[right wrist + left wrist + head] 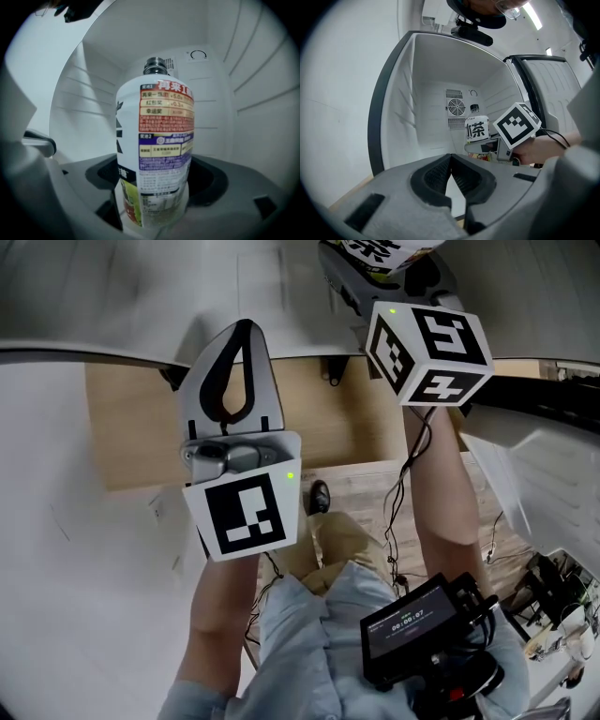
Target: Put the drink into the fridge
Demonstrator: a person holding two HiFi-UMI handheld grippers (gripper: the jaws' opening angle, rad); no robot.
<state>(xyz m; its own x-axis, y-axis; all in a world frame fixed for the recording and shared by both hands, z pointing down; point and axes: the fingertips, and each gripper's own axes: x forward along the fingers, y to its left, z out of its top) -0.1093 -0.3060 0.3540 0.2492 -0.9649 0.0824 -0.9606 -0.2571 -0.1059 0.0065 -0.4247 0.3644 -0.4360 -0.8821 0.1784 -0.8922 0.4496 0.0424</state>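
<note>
White-labelled plastic drink bottle (pixel 154 140) sits clamped in my right claw (pixel 157 190); I should hold it upright, then set it gently inside the white fridge (pixel 84 108).

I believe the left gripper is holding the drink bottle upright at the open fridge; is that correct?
Not quite: it is the right gripper that holds the drink bottle upright at the open fridge. The right gripper view shows the bottle between its jaws, while the left gripper view shows the left gripper shut on nothing.
</note>
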